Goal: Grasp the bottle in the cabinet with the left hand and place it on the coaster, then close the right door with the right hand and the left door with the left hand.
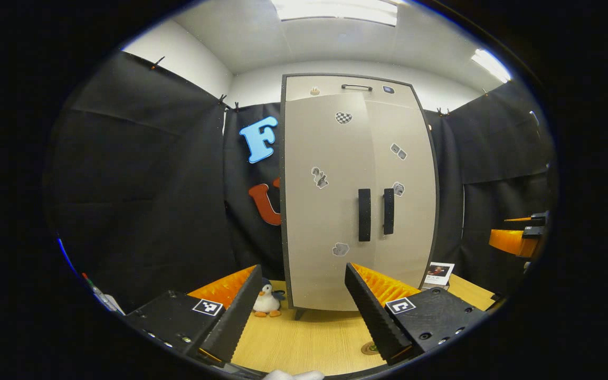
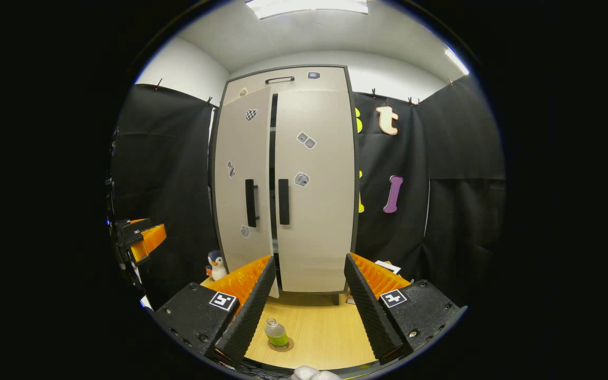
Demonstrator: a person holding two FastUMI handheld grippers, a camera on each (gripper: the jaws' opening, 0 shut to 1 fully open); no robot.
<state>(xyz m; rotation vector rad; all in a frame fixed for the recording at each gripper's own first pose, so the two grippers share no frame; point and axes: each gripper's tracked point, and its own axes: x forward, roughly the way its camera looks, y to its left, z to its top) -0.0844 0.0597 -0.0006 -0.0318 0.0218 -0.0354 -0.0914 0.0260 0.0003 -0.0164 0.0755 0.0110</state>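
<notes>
Both jaws are spread and hold nothing. Between the right gripper [image 2: 309,301] fingers, near the left one, the bottle [image 2: 276,333] stands upright, cap up, on the coaster [image 2: 281,345]; cabinet [image 2: 288,179] ahead, left door slightly ajar.

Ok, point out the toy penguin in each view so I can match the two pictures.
Left gripper view: the toy penguin stands low and left of centre, by the bottom left corner of the cabinet.
Right gripper view: the toy penguin stands at lower left, again left of the cabinet.
Shared landmark: the two black door handles, up and to the right of it in both.
</notes>
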